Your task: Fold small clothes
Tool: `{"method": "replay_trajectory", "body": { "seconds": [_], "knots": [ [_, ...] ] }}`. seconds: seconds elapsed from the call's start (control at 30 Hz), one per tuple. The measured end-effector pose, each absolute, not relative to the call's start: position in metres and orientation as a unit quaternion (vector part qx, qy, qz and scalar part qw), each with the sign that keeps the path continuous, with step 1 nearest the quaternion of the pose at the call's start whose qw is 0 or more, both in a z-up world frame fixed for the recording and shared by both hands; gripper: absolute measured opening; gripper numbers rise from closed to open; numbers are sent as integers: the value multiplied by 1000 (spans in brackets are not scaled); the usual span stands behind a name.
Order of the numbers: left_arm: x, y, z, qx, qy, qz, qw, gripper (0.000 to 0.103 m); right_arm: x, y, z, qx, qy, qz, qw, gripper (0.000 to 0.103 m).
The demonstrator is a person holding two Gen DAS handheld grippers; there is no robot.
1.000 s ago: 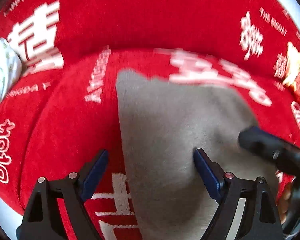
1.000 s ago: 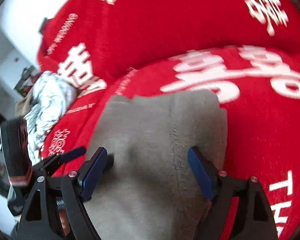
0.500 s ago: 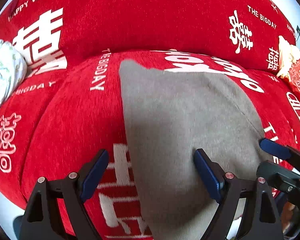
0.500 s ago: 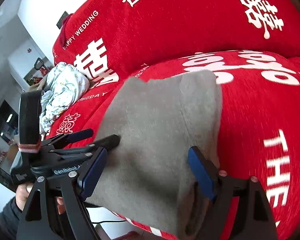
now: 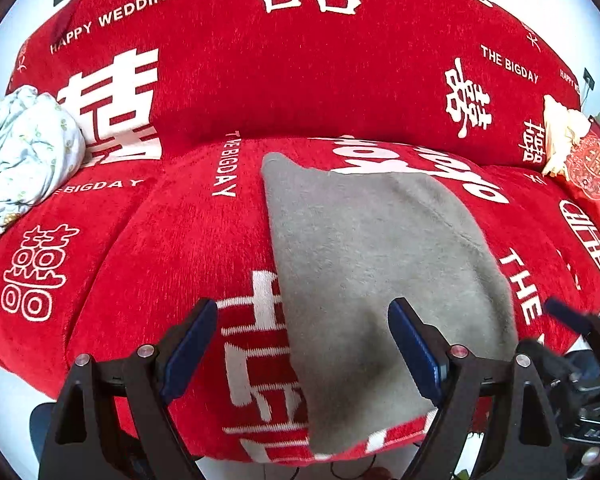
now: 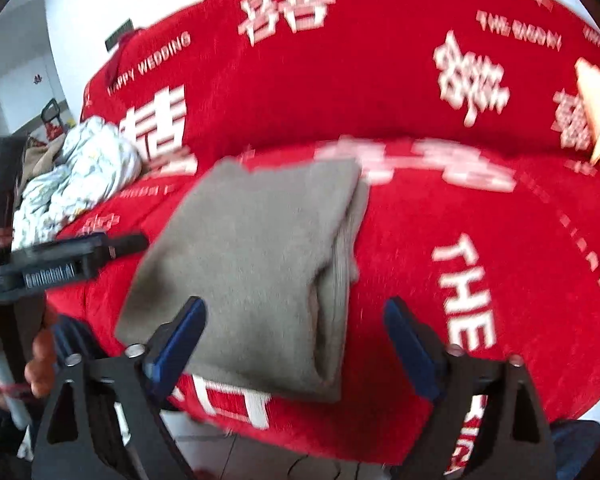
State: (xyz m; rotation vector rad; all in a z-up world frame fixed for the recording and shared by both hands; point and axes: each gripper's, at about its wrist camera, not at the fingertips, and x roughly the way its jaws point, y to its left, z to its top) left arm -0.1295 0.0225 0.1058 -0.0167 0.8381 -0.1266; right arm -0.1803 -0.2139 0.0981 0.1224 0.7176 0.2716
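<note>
A grey folded garment [image 5: 372, 272] lies flat on the seat of a red sofa [image 5: 180, 248], its near edge at the sofa's front. My left gripper [image 5: 300, 344] hovers open over the garment's near left corner, and its pads touch nothing. In the right wrist view the same garment [image 6: 260, 256] shows a doubled fold along its right side. My right gripper [image 6: 296, 336] hangs above that near right edge with its jaws opening; the cloth lies below them, not pinched. The left gripper [image 6: 72, 252] shows at the left there, held by a hand [image 6: 40, 360].
A crumpled pale patterned cloth [image 5: 24, 152] lies on the seat's left end. A red embroidered cushion [image 5: 592, 172] and a cream item [image 5: 560, 136] sit at the right end. The sofa's front edge [image 6: 320, 432] drops to a pale floor.
Both grippers have drawn back from the garment toward the sofa's front edge. The right gripper swung to the right and its jaws widened. The garment stayed flat on the seat.
</note>
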Motion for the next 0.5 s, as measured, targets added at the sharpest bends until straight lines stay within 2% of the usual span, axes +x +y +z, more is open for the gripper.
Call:
{"method": "replay_trajectory", "body": {
  "seconds": [0.07, 0.27, 0.5],
  "knots": [
    [-137, 18, 111, 1, 401, -54, 914, 88, -185, -208, 111, 54, 328, 130, 934, 103],
    [-159, 11, 122, -12, 401, -62, 914, 88, -193, -188, 127, 26, 313, 124, 941, 103],
    [-182, 21, 135, -38, 365, -17, 930, 88, -199, -188, 129, 16, 323, 99, 941, 103]
  ]
}}
